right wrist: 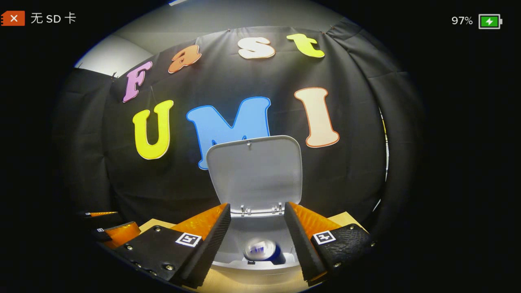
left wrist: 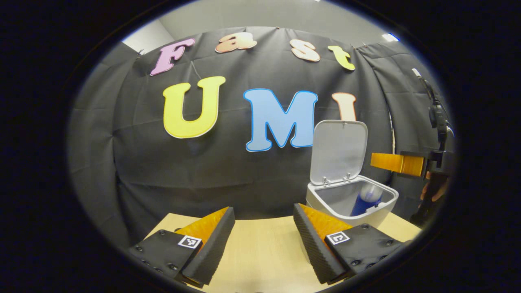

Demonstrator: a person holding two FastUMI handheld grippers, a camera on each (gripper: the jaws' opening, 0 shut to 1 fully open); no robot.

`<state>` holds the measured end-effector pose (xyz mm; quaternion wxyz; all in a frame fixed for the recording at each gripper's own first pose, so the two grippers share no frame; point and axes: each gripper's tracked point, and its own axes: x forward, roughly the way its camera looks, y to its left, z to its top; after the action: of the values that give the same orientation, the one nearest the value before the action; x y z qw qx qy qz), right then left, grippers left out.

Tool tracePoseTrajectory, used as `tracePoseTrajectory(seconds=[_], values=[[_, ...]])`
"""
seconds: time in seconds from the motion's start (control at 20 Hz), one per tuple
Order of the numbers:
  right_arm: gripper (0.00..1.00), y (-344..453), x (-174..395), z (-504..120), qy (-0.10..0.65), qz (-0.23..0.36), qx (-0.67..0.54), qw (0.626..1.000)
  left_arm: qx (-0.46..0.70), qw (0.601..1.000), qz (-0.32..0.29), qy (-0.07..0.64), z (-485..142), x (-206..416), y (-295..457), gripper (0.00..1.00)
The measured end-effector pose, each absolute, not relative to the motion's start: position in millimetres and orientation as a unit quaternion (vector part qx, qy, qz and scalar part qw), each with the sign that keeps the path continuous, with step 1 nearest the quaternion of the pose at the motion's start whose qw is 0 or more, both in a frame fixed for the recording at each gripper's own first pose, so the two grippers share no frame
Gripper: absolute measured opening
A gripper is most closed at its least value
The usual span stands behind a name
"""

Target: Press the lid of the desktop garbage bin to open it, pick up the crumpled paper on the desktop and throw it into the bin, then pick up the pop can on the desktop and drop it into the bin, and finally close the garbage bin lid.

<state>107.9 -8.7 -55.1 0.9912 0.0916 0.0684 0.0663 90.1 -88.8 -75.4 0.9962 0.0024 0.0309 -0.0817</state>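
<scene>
The bin (left wrist: pixel 350 203) stands on the wooden surface (left wrist: pixel 260 248) with its lid (left wrist: pixel 340 150) swung up and upright at the back. One can (right wrist: pixel 264 250) sits inside the bin, tilted and a little blurred in the right gripper view, so it may just have been let go. No crumpled paper lies on the visible surface; I judge it is already in the bin, though I cannot see it there. By that reading the opening and both drops are done, and only closing the lid is left.

The right tool (right wrist: pixel 257 240) hovers just above the bin's mouth, fingers spread and empty. The left tool (left wrist: pixel 263 240) waits over bare surface, left of the bin, also spread and empty.

Count: one bin, one lid, one can, two tools
</scene>
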Motion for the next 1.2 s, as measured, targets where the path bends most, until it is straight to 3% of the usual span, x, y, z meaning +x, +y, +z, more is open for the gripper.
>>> tracePoseTrajectory(seconds=[0.1, 0.25, 0.3, 0.5, 0.55, 0.6, 0.65, 0.7, 0.95, 1.0, 1.05, 1.2], values=[[0.85, -8, 106, -55, 0.07, 0.067, 0.092, 0.991, 0.004, 0.996, -0.081, 0.029, -73, 88, -88, 1.0], [0.9, -10, 105, -51, 0.066, 0.065, 0.093, 0.991, 0.006, 0.997, -0.079, 0.025, -71, 87, -86, 1.0], [0.92, -9, 105, -50, 0.065, 0.064, 0.096, 0.991, 0.005, 0.997, -0.079, 0.025, -70, 87, -86, 0.96], [0.92, -13, 103, -43, 0.057, 0.059, 0.103, 0.991, 0.003, 0.997, -0.077, 0.024, -70, 85, -85, 0.96], [0.92, -15, 104, -41, 0.055, 0.057, 0.104, 0.991, 0.003, 0.997, -0.077, 0.024, -70, 84, -84, 1.0], [0.92, -15, 105, -39, 0.054, 0.056, 0.102, 0.992, 0.003, 0.997, -0.077, 0.025, -69, 83, -84, 0.96], [0.96, -17, 106, -36, 0.051, 0.054, 0.098, 0.992, 0.004, 0.997, -0.076, 0.024, -69, 83, -83, 1.0], [0.92, -19, 107, -31, 0.046, 0.053, 0.094, 0.993, 0.004, 0.997, -0.076, 0.024, -68, 82, -83, 1.0], [0.92, -23, 123, 2, 0.016, 0.052, 0.083, 0.995, 0.001, 0.997, -0.079, 0.025, -67, 82, -85, 1.0], [0.92, -22, 127, 8, 0.012, 0.053, 0.081, 0.995, -0.001, 0.996, -0.081, 0.026, -66, 81, -87, 0.96], [0.91, -20, 132, 13, 0.008, 0.054, 0.078, 0.995, -0.003, 0.996, -0.082, 0.025, -64, 80, -88, 1.0], [0.92, -16, 146, 34, -0.008, 0.059, 0.07, 0.996, -0.004, 0.997, -0.079, 0.022, -56, 80, -89, 0.96]])
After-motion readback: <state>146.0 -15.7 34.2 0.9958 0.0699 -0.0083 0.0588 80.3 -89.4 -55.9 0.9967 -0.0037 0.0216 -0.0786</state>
